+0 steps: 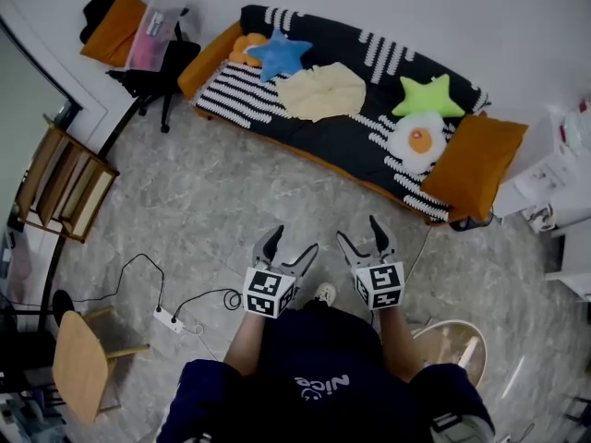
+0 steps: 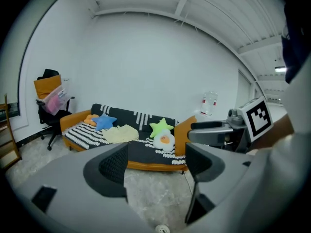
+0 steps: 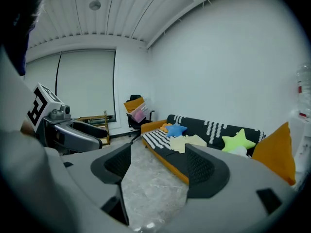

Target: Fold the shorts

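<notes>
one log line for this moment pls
step: not started | left tool: open, empty | right tool: open, empty | shorts: lying on sofa, untouched, far from both tools

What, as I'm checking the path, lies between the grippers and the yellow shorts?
Bare floor, then the sofa's front edge before the shorts; head view shows it.

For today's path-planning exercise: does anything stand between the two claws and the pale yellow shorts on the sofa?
Nothing visible does. Only bare floor separates the left claw and right claw, both open and empty, from the sofa, where the shorts lie beside a blue star cushion.
</notes>
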Tool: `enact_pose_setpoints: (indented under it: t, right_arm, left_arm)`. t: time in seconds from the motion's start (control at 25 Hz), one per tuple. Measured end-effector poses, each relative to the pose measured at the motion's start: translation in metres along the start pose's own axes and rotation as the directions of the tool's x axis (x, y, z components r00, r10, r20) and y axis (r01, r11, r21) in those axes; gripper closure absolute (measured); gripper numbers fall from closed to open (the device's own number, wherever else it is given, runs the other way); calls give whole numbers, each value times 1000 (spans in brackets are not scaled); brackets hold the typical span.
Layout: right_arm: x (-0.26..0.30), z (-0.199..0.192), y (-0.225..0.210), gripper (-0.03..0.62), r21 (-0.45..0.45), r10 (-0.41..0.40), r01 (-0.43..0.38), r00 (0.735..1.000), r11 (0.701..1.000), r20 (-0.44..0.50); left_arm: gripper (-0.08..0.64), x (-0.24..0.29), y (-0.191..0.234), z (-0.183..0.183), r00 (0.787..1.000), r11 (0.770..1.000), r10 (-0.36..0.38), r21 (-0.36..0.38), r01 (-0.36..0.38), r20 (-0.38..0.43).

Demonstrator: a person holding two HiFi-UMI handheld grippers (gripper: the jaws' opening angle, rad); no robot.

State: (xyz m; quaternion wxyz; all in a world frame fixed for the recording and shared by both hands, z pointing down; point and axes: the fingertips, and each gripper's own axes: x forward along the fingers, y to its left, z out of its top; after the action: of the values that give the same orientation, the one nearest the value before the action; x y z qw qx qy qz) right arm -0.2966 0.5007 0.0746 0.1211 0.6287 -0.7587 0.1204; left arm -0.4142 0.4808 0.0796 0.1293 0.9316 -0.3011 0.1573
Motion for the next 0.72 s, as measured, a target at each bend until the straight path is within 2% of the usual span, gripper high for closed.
enact_pose_setpoints:
  t: [0.16,0.36,0.56,0.72]
  right_arm:
    - [-7,-2,-16,261,-19,4,-5,1000,1000,-6]
    - [-16,-6,-29,264,-25,1,-1,1000,1000,-15]
    - [-13,-15,-41,262,9,-24,24,999,1000,-40]
    - [-1,-16,-58,262,18,-50,51,997,999,-52]
  left_arm:
    - [201,11,-12,4,1000,1000,8,9,-8,15]
    - [275,20,-16,3,1000,1000,26,-12,-26,-5]
    - [275,36,-11,-1,999,1000,17,-5,-17,-47]
    - [275,59,-4,6,999,1000,-3,8,4,-47]
